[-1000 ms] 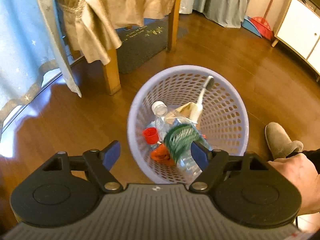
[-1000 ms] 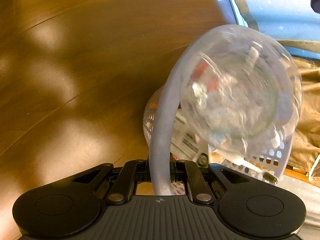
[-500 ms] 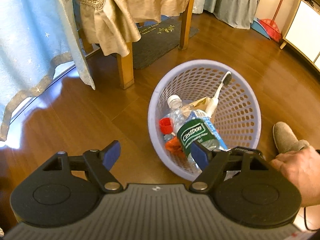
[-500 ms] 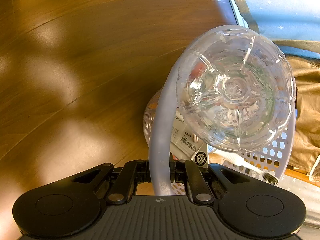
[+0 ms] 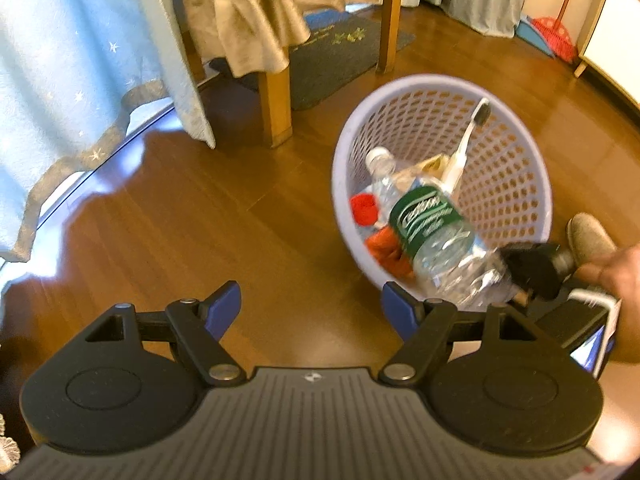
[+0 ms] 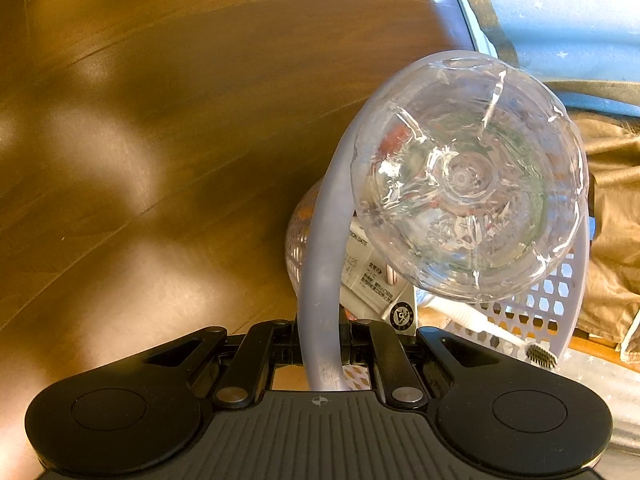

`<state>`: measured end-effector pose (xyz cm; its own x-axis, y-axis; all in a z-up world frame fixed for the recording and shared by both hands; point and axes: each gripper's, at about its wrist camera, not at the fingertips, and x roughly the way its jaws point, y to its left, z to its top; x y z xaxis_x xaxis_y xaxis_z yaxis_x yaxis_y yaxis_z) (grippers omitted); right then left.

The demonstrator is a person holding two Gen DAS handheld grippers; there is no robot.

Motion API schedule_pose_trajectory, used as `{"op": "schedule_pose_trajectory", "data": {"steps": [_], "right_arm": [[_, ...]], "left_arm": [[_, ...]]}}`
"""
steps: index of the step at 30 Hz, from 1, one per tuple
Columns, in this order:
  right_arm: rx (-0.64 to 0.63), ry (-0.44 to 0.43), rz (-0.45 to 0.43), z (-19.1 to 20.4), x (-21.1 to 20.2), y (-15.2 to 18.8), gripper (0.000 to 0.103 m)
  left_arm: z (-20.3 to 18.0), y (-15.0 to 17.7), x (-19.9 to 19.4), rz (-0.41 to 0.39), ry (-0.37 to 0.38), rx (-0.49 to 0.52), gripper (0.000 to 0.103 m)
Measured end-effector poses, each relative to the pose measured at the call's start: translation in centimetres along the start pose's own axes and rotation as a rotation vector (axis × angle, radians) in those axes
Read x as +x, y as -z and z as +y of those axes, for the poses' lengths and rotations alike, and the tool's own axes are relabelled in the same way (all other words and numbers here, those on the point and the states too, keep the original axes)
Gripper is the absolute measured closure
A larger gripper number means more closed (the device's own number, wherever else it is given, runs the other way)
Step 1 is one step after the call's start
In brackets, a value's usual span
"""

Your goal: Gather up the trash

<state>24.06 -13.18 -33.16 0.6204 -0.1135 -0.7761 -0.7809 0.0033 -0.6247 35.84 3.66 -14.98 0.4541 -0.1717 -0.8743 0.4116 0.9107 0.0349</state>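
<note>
A lilac perforated basket [image 5: 516, 168] sits tilted on the wood floor, holding a clear bottle with a green label [image 5: 434, 226], a smaller capped bottle [image 5: 380, 164], a toothbrush [image 5: 468, 140], a red cap [image 5: 364, 208] and an orange scrap [image 5: 386, 246]. My right gripper [image 6: 322, 346] is shut on the basket's rim [image 6: 320, 280]; the big bottle's base [image 6: 468, 204] fills its view. The right gripper [image 5: 536, 270] shows at the basket's near edge in the left wrist view, a hand [image 5: 616, 276] behind it. My left gripper [image 5: 310, 308] hangs open above bare floor, left of the basket.
A wooden table leg [image 5: 276, 108] under a tan cloth [image 5: 256, 12] stands beyond the floor patch. A blue star-print curtain [image 5: 68, 80] hangs at left. A dark mat [image 5: 332, 56] lies under the table. A slipper [image 5: 590, 236] is right of the basket, a white cabinet [image 5: 616, 40] far right.
The left gripper has drawn back and leftward, so the basket now sits to its right instead of between the fingers. The bottle has settled and no longer blurs in the right wrist view.
</note>
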Motion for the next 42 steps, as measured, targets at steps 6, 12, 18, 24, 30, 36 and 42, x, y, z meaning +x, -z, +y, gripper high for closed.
{"op": "schedule_pose_trajectory", "data": {"steps": [6, 12, 18, 24, 30, 36, 42], "right_arm": [[0.003, -0.013, -0.002, -0.3, -0.4, -0.1, 0.097], [0.012, -0.032, -0.006, -0.6, -1.0, -0.2, 0.097], [0.015, -0.041, -0.010, -0.9, -1.6, -0.2, 0.097], [0.015, -0.053, -0.015, -1.1, -2.0, 0.0, 0.097], [0.024, -0.069, -0.019, -1.6, -2.3, -0.3, 0.097], [0.044, -0.102, -0.030, -2.3, -3.5, -0.9, 0.097], [0.101, -0.173, -0.051, -3.2, -5.2, -1.8, 0.097]], "left_arm": [[0.5, 1.4, 0.0, 0.024, -0.018, 0.008, 0.029], [1.1, 1.9, 0.0, 0.046, -0.031, 0.001, 0.028], [1.3, 1.9, 0.1, 0.062, -0.034, -0.003, 0.024], [1.3, 2.0, 0.2, 0.070, -0.046, -0.011, 0.015], [1.8, 2.3, 0.5, 0.079, -0.062, -0.022, 0.009], [2.0, 2.8, 0.6, 0.081, -0.077, -0.029, 0.005], [2.6, 2.9, 0.7, 0.088, -0.081, -0.045, 0.005]]}}
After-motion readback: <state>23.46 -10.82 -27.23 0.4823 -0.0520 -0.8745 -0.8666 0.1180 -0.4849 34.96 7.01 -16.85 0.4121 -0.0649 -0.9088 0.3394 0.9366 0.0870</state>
